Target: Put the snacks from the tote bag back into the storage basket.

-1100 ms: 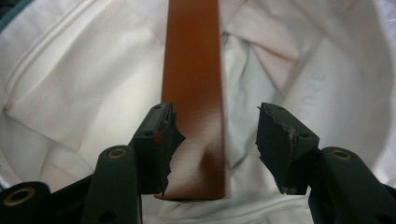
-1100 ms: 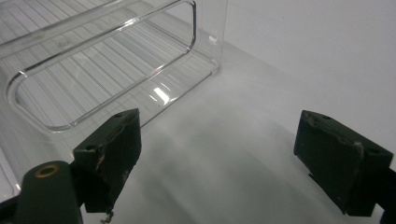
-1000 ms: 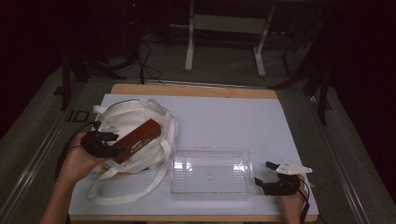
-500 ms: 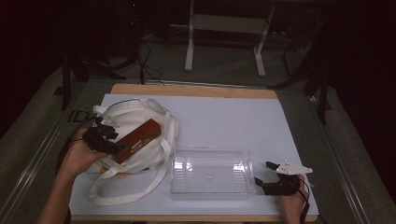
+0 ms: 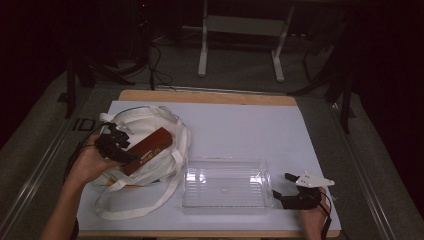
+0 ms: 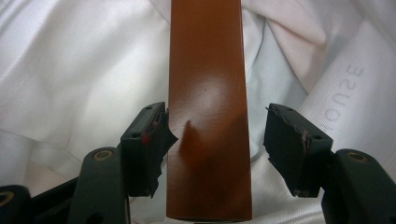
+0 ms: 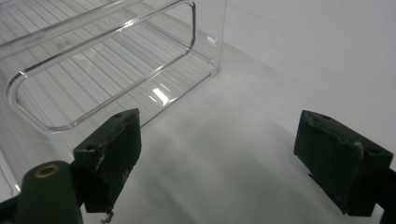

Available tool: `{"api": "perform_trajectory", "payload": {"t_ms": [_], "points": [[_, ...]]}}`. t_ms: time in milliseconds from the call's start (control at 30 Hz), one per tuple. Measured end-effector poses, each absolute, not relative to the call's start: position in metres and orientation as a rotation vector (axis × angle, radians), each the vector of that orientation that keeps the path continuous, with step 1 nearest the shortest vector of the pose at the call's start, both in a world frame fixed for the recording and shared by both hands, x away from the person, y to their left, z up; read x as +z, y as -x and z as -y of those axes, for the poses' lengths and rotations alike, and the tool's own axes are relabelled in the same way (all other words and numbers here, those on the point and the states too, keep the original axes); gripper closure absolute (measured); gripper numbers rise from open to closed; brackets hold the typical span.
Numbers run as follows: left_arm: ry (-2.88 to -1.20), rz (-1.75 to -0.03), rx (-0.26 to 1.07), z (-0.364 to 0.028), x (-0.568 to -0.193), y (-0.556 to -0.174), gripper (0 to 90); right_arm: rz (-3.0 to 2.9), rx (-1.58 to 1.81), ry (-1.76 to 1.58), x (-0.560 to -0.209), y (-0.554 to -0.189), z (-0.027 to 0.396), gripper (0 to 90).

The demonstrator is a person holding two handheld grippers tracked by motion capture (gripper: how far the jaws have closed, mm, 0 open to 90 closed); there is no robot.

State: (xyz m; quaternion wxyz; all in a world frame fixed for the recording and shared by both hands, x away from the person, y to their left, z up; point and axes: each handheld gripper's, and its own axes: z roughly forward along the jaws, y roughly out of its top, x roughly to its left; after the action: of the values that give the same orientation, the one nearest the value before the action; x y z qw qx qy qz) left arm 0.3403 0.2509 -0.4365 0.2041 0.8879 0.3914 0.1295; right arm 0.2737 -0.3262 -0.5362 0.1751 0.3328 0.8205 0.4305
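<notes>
My left gripper (image 6: 217, 135) has just been opening its jaws around the brown box (image 6: 208, 107). In the left gripper view the box lies between them, one pad at or just off its edge and the other clear of it with a gap, so I read this as a release rather than a grip. A second ago that gripper was clamped on the near end of the box; now the box rests by its own weight on the white tote bag (image 5: 145, 150), tilted, its far end pointing toward the middle of the table (image 5: 240, 120). Since the hand has barely shifted, I judge the box as set down on the bag, or let go for a fresh hold; which, I can't say.

The bag sits near the table's left edge, crumpled, straps trailing toward the front edge. What is inside it I cannot tell. The clear plastic tray (image 5: 227, 187), near the front edge just right of the bag, is empty.

My right gripper (image 5: 285, 187) rests at the tray's right end, near the front right corner, jaws wide and holding nothing.
</notes>
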Motion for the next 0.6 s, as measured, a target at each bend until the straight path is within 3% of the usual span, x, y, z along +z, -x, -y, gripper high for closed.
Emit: {"api": "perform_trajectory", "payload": {"t_ms": [600], "points": [[-2.558, -1.186, 0.218, -0.257, -0.452, -0.349, 34.4, -2.323, 1.221, -0.946, -0.536, -0.274, 0.326, 14.9]]}}
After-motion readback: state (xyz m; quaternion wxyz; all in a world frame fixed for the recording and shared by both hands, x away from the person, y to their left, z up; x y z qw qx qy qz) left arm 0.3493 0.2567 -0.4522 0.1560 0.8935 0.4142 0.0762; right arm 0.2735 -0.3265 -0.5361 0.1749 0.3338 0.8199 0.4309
